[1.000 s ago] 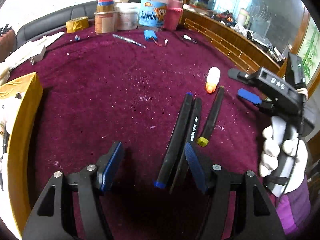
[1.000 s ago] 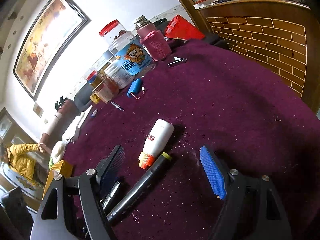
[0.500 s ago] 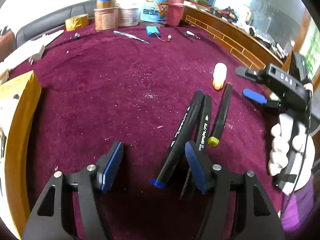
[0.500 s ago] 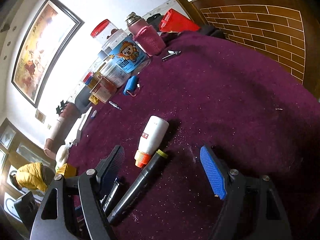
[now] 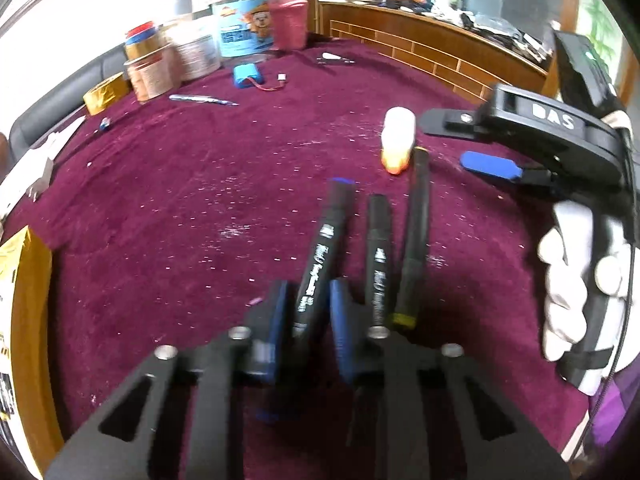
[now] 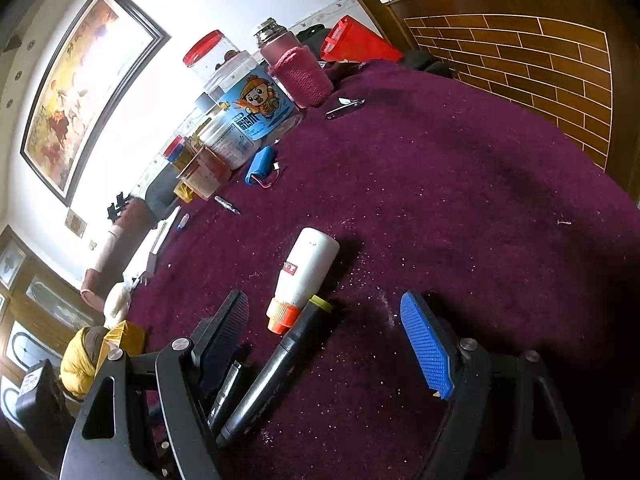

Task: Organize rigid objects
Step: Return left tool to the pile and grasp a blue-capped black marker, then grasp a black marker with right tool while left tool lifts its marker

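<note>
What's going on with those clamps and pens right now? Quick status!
Left hand-held gripper just closed on blue-capped marker. Right hand-held gripper open, empty. Two markers alongside; nothing blocking.

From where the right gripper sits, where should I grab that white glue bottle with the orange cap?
Grip the white glue bottle across its wide white body, coming from above with the open right gripper. It lies flat; its narrow orange cap touches the yellow-capped marker, leaving little finger room.
</note>
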A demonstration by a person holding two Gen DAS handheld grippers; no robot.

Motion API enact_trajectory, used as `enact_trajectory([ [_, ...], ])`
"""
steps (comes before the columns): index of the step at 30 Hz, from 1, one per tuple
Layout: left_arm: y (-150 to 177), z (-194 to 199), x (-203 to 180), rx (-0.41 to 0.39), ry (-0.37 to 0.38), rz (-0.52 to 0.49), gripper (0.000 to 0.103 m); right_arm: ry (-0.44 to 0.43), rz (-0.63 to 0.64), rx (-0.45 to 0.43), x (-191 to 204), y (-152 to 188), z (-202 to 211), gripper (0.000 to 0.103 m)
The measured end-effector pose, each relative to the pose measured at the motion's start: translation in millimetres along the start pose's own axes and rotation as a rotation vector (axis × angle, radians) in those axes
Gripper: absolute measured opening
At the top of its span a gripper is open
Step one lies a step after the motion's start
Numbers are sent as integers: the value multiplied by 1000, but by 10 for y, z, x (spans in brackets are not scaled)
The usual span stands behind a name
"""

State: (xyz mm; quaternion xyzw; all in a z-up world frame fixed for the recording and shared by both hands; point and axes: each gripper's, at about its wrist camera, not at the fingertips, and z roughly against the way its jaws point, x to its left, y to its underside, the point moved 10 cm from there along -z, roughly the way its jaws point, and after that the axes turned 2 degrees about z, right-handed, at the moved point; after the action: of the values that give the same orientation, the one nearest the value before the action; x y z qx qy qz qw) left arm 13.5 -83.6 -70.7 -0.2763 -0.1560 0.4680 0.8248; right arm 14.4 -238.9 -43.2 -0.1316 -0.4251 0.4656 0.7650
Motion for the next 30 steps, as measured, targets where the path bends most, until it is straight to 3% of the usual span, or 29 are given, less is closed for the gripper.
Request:
enact_trajectory([
  [3,26,34,-56,3,28,-6,12,4,3,0,-1,1,0,74],
  [12,309,259,284,31,83,171,12,23,20,0,16,8,-10,75],
  [15,276,225,263,23,66,170,23,35,32,2,27,9,-17,75],
  [17,233,199,212,12,58,148,23,41,36,1,30,14,-18,75],
  [19,215,180,189,-1,51,125,12,44,37,1,27,12,-14,75],
  [22,265,254,265,-12,114,185,12,53,44,3,31,15,-21,75],
  [26,377,518,477,-61,139,267,13,101,101,56,108,106,17,75],
  [30,467,868,698,-130,177,344,13,38,180,129,494,456,193,75],
])
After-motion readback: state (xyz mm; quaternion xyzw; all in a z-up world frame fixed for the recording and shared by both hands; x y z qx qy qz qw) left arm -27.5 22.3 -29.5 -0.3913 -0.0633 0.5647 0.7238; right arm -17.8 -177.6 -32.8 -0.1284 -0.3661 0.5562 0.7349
